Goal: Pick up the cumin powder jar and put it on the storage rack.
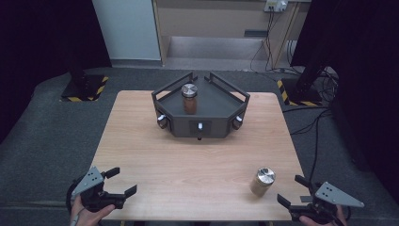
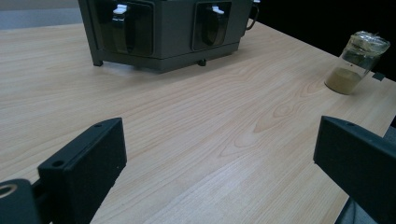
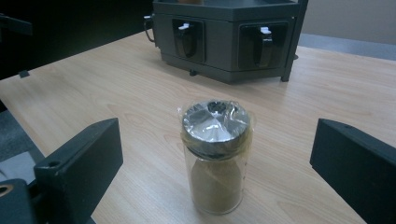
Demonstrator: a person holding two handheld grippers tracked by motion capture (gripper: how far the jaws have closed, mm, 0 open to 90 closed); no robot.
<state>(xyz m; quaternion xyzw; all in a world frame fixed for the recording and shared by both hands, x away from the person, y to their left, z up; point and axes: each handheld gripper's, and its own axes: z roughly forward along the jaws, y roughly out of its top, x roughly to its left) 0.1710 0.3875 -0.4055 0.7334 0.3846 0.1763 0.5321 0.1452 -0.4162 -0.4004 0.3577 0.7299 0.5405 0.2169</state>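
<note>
Jars two, one (image 1: 262, 181) upright near gaping right gripper (image 1: 296, 191), one (image 1: 189, 98) on rack (image 1: 226, 110); left gripper (image 1: 121, 181) gaping, empty

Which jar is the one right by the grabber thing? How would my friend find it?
Start at the wooden table and look at its near right corner, just ahead of the open right gripper. There stands a small glass jar with a shiny metal lid under clear wrap, part full of tan powder. The other jar holds darker reddish-brown powder and sits on the dark tray.
</note>
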